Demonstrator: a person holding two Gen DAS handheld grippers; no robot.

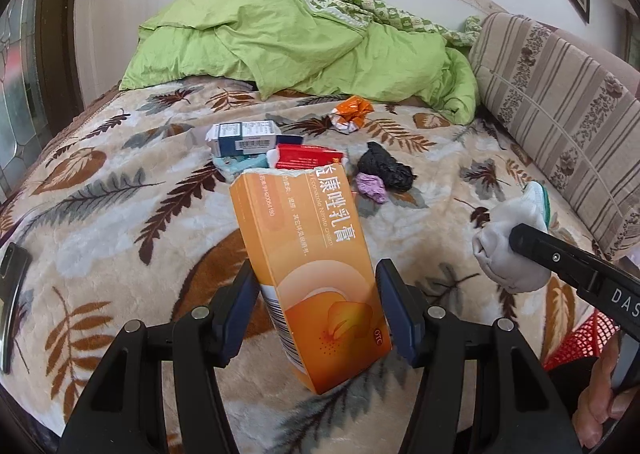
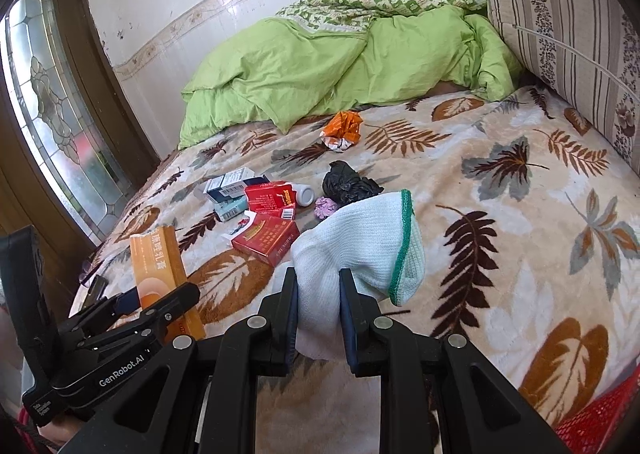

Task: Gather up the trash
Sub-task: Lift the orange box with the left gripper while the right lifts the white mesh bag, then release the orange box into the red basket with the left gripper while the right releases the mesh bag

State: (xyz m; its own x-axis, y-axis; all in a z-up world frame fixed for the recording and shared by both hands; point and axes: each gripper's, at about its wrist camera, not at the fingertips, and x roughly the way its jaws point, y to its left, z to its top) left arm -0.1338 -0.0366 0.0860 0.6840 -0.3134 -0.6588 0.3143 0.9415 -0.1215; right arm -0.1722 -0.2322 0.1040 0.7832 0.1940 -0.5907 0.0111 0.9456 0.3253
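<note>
My left gripper (image 1: 316,306) is shut on a tall orange cream box (image 1: 308,270), held upright above the leaf-patterned blanket (image 1: 120,221); the same orange box (image 2: 160,274) shows at the left of the right wrist view. My right gripper (image 2: 319,314) is shut on a white sock with a green cuff (image 2: 360,242), which also shows as a white sock (image 1: 508,242) at the right of the left wrist view. On the bed lie red cigarette packs (image 2: 268,238), blue and white boxes (image 2: 232,183), a black crumpled bag (image 2: 348,183), a purple wad (image 2: 326,207) and an orange wrapper (image 2: 342,127).
A green quilt (image 2: 320,73) is heaped at the head of the bed. A striped cushion (image 2: 568,25) lines the right side. A red mesh basket (image 2: 600,422) sits at the bottom right. A dark phone (image 1: 12,294) lies at the blanket's left edge, near a glass door (image 2: 52,113).
</note>
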